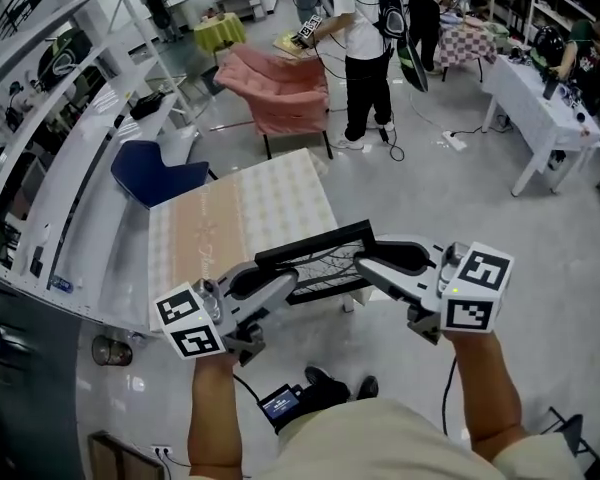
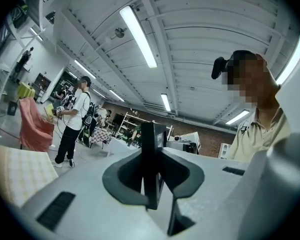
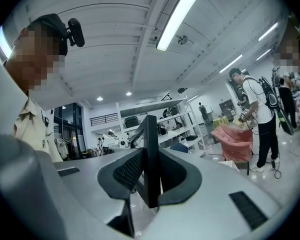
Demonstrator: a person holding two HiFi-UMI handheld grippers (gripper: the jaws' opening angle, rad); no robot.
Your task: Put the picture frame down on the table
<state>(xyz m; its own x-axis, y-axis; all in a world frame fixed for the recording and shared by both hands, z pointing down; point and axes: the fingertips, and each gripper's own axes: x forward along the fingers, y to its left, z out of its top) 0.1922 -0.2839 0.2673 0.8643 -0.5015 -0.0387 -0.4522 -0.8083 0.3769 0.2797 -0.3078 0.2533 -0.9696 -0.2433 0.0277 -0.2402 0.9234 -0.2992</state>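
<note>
Floor (image 1: 460, 228) of pale grey, glossy, fills most of the head view. Long white open shelving (image 1: 80, 98) curves down the left side, with dark bags and small items on its levels, too small to name.

One rectangular table under a beige-and-white checked cloth (image 1: 250, 208) stands in the middle. Beyond it are two seats: one salmon-pink upholstered armchair (image 1: 280, 88) and one dark blue plastic chair (image 1: 155, 173) near the table's left far corner. A person in a white shirt and black trousers (image 1: 365, 38) stands past the armchair.

One thin black rectangular picture frame (image 1: 315, 240) is held in the air over the table's near end, not resting on the cloth. It lies nearly flat and spans the gap between the two claws.

The grey left gripper (image 1: 285, 284) grips the frame's left side and the grey right gripper (image 1: 365, 265) its right side. Each carries one cube with black-and-white square markers.

In the left gripper view, the left gripper (image 2: 154, 176) has its dark pads pressed against the frame's black edge (image 2: 149, 144), which stands upright between them. In the right gripper view, the right gripper (image 3: 151, 176) is likewise clamped on the frame's edge (image 3: 151, 134), its jaws apart only by the bar's thickness.
</note>
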